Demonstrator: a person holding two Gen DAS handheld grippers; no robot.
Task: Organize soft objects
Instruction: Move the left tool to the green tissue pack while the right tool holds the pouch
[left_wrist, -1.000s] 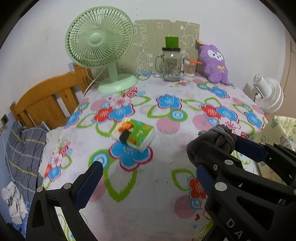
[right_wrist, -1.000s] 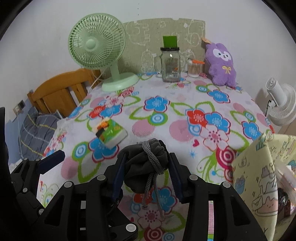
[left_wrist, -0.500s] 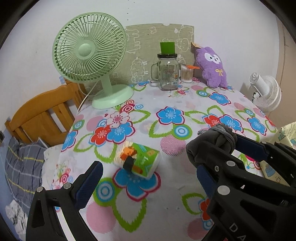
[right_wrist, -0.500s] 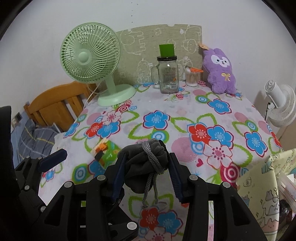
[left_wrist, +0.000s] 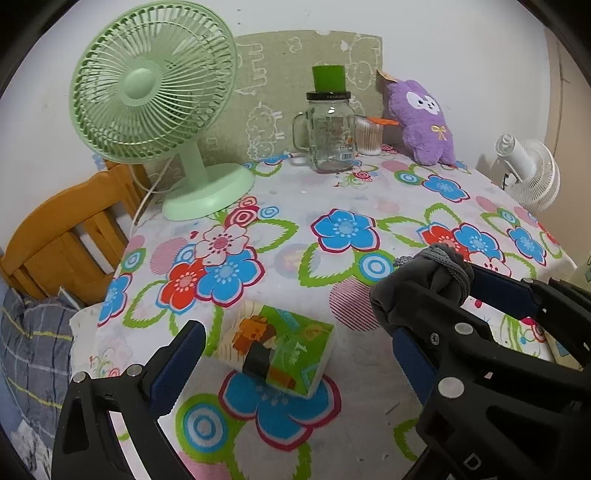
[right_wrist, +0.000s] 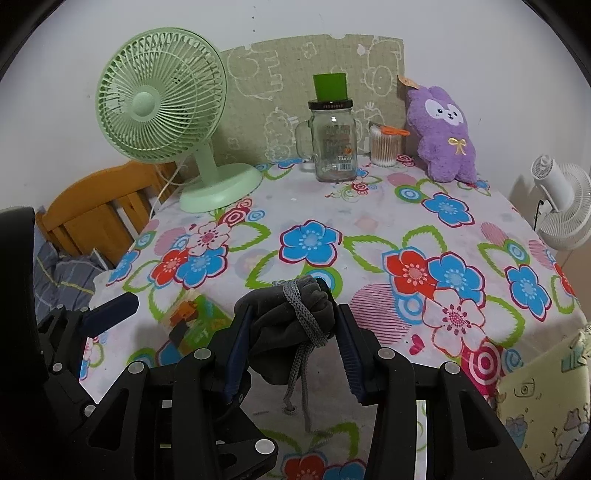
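A: Grey pouch (right_wrist: 291, 325) with the cord tied round it is clamped between the right gripper (right_wrist: 291, 332) fingers, lower centre of the right wrist frame, held above the tabletop (right_wrist: 369, 221). Fingers are partly closed, both pads pressed into the fabric.

B: Left side?

A: Left gripper (left_wrist: 295, 354) fingers are spread wide, nothing held. The green tissue pack (left_wrist: 277, 347) lies on the tabletop between them in the lower centre of the left wrist frame. No contact can be made out.

B: Risks?

A: Likely three. The cord tails hang loose below the pouch and could be dragged across the cloth or snagged on a finger. The pouch is gripped on soft fabric, so slip is possible if the hand is swung. The right gripper sits just right of the pack, so a collision could be caused when the left fingers are closed.

B: Background?

A: Green fan (left_wrist: 155, 96), glass jar (left_wrist: 330, 136) and purple plush (left_wrist: 421, 122) are along the upper edge, well apart.
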